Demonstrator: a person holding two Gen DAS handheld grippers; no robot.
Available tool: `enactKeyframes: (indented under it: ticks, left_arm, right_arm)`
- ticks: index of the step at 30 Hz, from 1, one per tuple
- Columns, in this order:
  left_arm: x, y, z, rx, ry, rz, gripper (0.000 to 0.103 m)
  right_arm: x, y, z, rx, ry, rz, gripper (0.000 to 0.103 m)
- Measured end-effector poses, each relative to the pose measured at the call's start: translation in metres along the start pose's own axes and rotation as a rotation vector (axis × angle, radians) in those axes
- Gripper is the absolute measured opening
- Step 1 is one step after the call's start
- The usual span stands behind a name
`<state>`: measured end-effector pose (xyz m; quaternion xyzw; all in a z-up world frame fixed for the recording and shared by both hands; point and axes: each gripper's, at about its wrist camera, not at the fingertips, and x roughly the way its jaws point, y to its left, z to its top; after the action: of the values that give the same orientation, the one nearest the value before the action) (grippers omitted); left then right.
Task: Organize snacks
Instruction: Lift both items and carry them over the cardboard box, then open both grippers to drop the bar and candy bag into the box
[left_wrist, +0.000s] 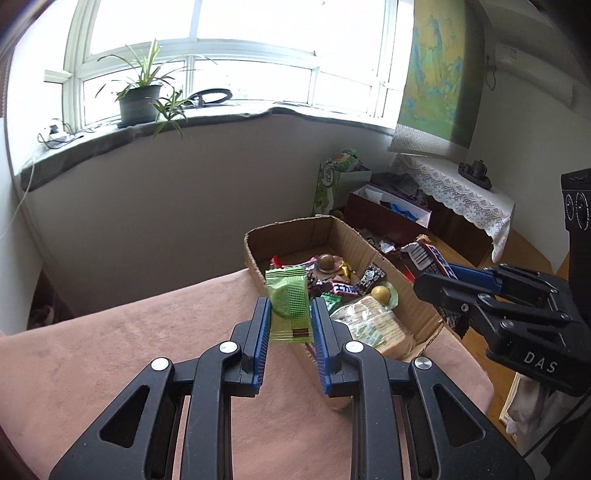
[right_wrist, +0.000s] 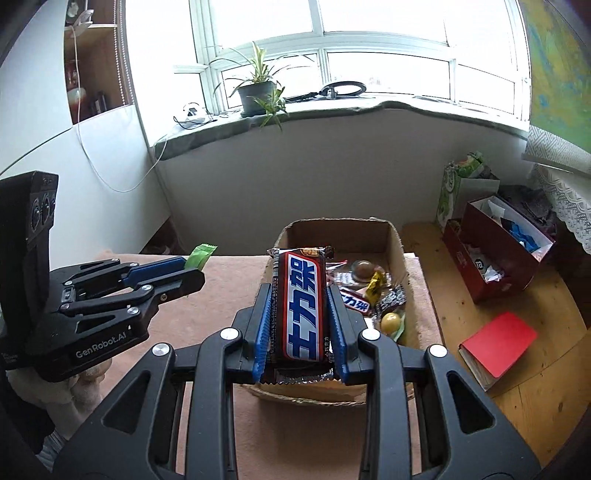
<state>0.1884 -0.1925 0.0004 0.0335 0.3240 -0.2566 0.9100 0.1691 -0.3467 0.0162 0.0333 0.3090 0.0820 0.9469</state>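
My left gripper (left_wrist: 290, 308) is shut on a green snack packet (left_wrist: 289, 302), held upright above the pink cloth (left_wrist: 147, 332). My right gripper (right_wrist: 297, 295) is shut on a brown chocolate bar (right_wrist: 300, 306) with blue-and-white lettering, lifted over the near end of the cardboard box (right_wrist: 400, 266). The box holds several wrapped snacks: another chocolate bar (right_wrist: 354, 301), a yellow ball sweet (right_wrist: 390, 322) and a brown round sweet (right_wrist: 362, 268). In the left wrist view the right gripper (left_wrist: 434, 275) hangs at the right beside the box (left_wrist: 280, 230). In the right wrist view the left gripper (right_wrist: 192, 271) is at the left with the green packet (right_wrist: 200, 256) showing.
The box sits on a pink-covered surface near a white wall under a window sill with a potted plant (right_wrist: 258, 94). On the wooden floor to the right lie a dark red box of clutter (right_wrist: 495, 251), a red book (right_wrist: 496, 343) and a green bag (right_wrist: 458, 184).
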Motion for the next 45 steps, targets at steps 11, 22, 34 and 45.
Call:
enactKeyframes:
  ticks: [11, 22, 34, 45]
  left_arm:
    - [0.052, -0.023, 0.015, 0.004, 0.048, -0.028, 0.021]
    - [0.093, -0.027, 0.014, -0.019, 0.11, -0.043, 0.021]
    - [0.102, -0.029, 0.011, -0.011, 0.136, -0.062, 0.022]
    - [0.082, -0.03, 0.012, -0.018, 0.115, -0.06, 0.028]
  right_arm:
    - [0.05, -0.056, 0.027, 0.052, 0.041, -0.003, 0.029]
    - [0.116, -0.077, 0.033, 0.06, 0.125, 0.003, 0.029]
    - [0.134, -0.079, 0.028, 0.065, 0.151, -0.003, 0.03]
    - [0.102, -0.066, 0.033, 0.058, 0.104, -0.009, 0.043]
